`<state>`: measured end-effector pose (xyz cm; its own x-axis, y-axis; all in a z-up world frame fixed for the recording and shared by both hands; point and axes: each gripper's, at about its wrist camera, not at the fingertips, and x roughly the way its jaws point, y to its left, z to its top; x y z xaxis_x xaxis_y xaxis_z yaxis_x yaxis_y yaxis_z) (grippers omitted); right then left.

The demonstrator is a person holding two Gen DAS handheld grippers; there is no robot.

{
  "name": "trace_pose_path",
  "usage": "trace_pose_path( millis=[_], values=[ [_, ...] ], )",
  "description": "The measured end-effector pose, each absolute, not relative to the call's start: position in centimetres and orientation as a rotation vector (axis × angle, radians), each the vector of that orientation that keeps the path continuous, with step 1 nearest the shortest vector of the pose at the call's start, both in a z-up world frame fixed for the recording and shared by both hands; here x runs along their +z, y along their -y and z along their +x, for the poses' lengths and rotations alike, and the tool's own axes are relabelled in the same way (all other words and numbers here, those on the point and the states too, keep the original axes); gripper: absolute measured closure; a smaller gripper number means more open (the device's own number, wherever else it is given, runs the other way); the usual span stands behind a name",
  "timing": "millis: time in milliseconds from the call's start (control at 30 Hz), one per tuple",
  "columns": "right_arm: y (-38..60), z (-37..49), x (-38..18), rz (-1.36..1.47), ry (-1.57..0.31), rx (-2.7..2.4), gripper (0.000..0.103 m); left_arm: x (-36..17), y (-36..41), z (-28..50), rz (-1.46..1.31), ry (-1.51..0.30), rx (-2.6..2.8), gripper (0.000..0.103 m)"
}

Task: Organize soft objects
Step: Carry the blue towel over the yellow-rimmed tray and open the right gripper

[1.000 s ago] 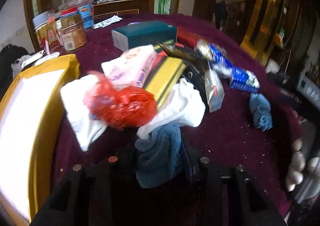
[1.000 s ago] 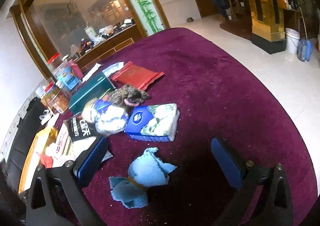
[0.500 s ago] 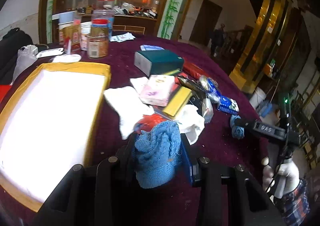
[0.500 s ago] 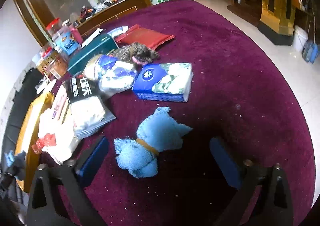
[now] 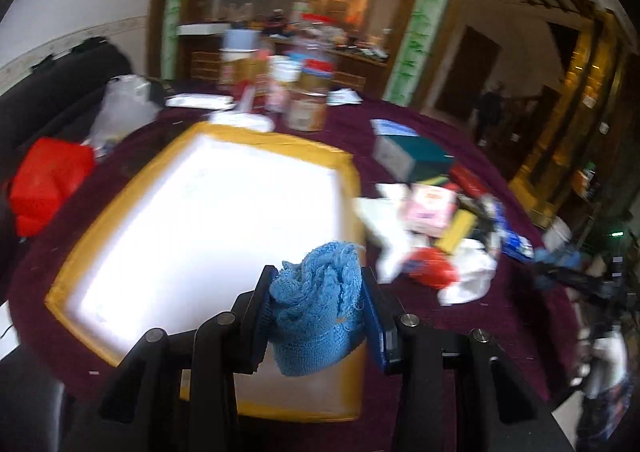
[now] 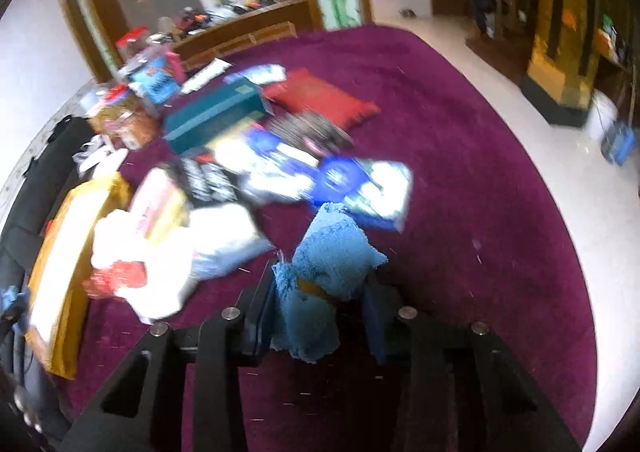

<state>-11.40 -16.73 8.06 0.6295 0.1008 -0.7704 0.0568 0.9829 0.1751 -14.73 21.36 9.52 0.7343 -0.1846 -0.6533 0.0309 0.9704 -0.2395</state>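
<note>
Between the pads of the left gripper point(image 5: 316, 316) a blue knitted cloth point(image 5: 316, 308) is pinched, bunched up and hanging below the jaws. It is held above the near right corner of the yellow tray point(image 5: 100, 228), whose white floor is bare, so the tray is probably where the soft things are to be gathered. The right gripper point(image 6: 318, 312) has just been closing, and its jaws now press on a second blue cloth point(image 6: 328, 264) with a tan band round its middle; the cloth sits squeezed between the pads, its upper part poking up toward the far side. Whether it has left the purple tablecloth point(image 6: 460, 192) I cannot tell. Farther out lies the unsorted heap: a blue tissue pack point(image 6: 360, 188) just beyond the right cloth, white cloths point(image 6: 160, 276) and a red bag point(image 6: 120, 276) to the left, and a teal box point(image 6: 212, 116) and jars point(image 6: 152, 72) at the far side.
</note>
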Motion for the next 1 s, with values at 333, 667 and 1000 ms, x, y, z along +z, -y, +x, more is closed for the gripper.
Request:
trace_pose_path(
  millis=[333,667,1000],
  values=[
    [2.4,-7.0,12.1,0.056,-0.895,0.333,0.067,5.6,-29.8,-13.7,-0.255,-0.835,0.128,0.061],
    [-13.8,1.1,9.7,-0.117,-1.001,0.455,0.067,4.0,-33.0,-12.7,-0.247,-0.865,0.287,0.047],
    [-18.3,7.0,4.8,-0.253,-1.051,0.333,0.067,5.4,-34.2,-15.0,-0.322,-0.815,0.217,0.027]
  ],
)
